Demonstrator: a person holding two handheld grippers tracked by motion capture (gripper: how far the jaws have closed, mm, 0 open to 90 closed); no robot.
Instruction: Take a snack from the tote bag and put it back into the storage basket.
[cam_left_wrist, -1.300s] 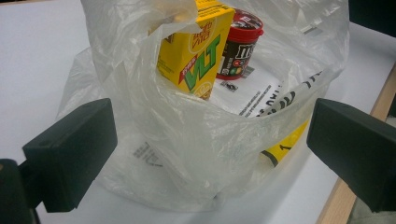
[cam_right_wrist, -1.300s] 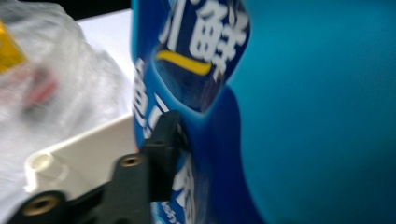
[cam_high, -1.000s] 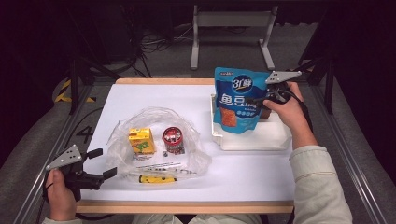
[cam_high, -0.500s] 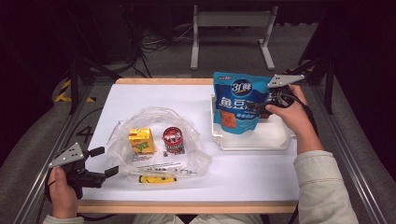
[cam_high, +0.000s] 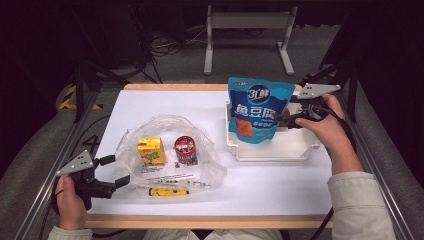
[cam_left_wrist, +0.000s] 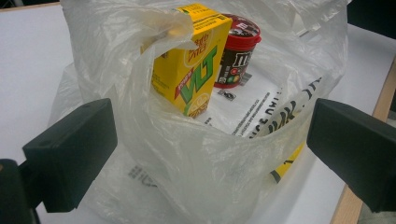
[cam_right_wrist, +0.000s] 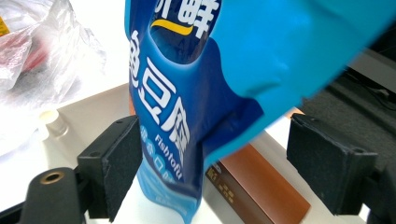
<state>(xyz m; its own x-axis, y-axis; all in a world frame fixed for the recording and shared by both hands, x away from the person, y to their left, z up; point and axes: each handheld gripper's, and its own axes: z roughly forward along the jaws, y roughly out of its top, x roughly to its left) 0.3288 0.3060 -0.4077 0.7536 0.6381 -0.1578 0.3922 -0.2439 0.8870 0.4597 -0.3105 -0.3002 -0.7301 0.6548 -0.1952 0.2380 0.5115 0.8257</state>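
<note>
A blue snack pouch (cam_high: 257, 112) stands upright in a white tray (cam_high: 272, 154) at the right of the table. My right gripper (cam_high: 282, 120) sits just right of it, jaws wide. They have just been opening. In the right gripper view the pouch (cam_right_wrist: 196, 93) hangs between the open gripper (cam_right_wrist: 215, 158) pads without being squeezed. At the near left my left gripper (cam_high: 117, 170) is open at the edge of a clear plastic bag (cam_high: 200, 170). The bag (cam_left_wrist: 210, 177) bulges between that gripper's (cam_left_wrist: 210, 154) jaws, ungripped. It holds a yellow drink carton (cam_left_wrist: 191, 70) and a red-lidded candy tub (cam_left_wrist: 238, 51).
A yellow pen (cam_high: 165, 191) lies under the bag near the table's front edge. A brown box (cam_right_wrist: 261, 186) lies in the tray behind the pouch, and a small white bottle (cam_right_wrist: 56, 122) stands at the tray's far side. A metal stand rises beyond the table.
The right gripper has opened off the blue pouch and drawn back a little to the right. The pouch stays standing in the tray. The left hand has barely moved.
</note>
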